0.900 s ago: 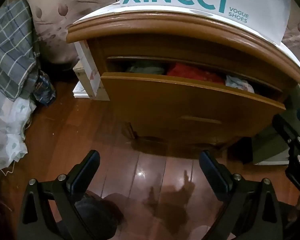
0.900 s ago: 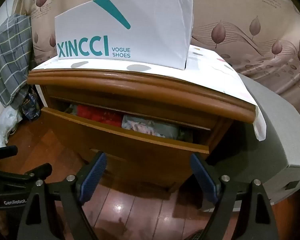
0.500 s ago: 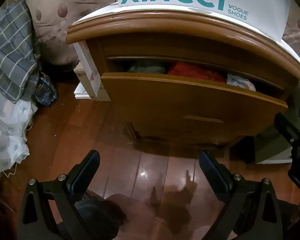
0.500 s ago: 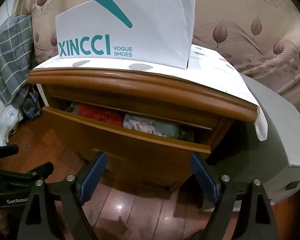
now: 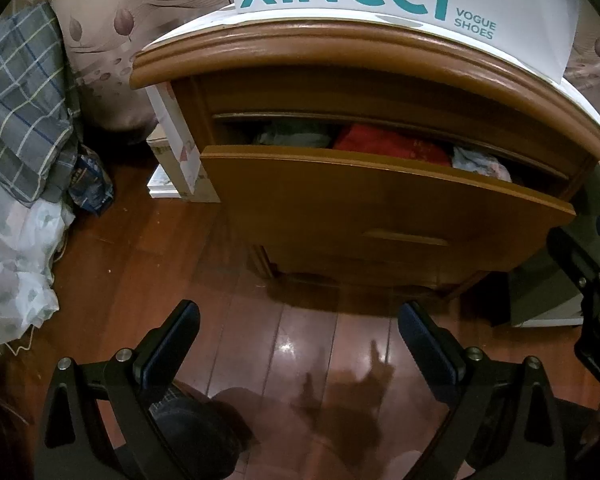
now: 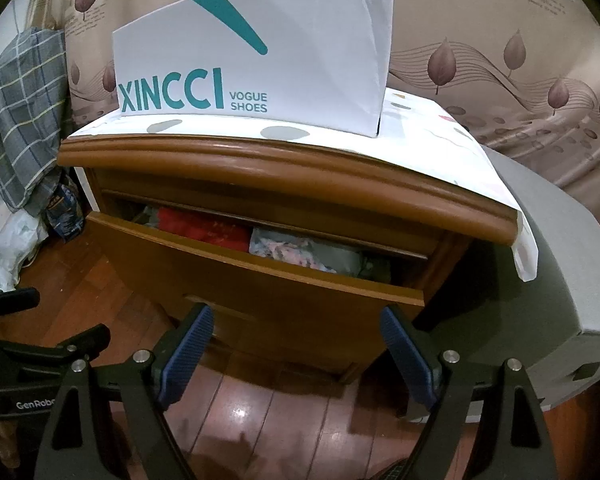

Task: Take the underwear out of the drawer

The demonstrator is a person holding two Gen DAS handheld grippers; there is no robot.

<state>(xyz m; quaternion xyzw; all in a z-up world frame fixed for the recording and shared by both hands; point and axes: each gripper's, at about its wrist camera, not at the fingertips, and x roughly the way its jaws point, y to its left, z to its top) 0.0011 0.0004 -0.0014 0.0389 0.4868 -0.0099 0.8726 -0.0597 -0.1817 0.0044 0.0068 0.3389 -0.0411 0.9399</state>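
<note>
A wooden nightstand drawer (image 5: 380, 204) (image 6: 252, 280) stands partly pulled out. Inside lie folded clothes: a grey-green piece (image 5: 296, 136), a red piece (image 5: 392, 146) (image 6: 204, 230) and a pale floral piece (image 5: 480, 164) (image 6: 288, 250). My left gripper (image 5: 298, 340) is open and empty, low over the floor in front of the drawer. My right gripper (image 6: 296, 348) is open and empty, just in front of the drawer front. The right gripper's body shows at the right edge of the left wrist view (image 5: 592, 300).
A white XINCCI shoe box (image 6: 252, 60) sits on the nightstand top (image 6: 284, 168). Plaid cloth (image 5: 20, 108) and white bedding (image 5: 12, 256) lie at the left. A grey box (image 6: 556, 280) stands right of the nightstand. The floor (image 5: 160, 260) is polished wood.
Both grippers have crept slightly closer to the drawer and risen a little. Both stay open. The drawer has not moved.
</note>
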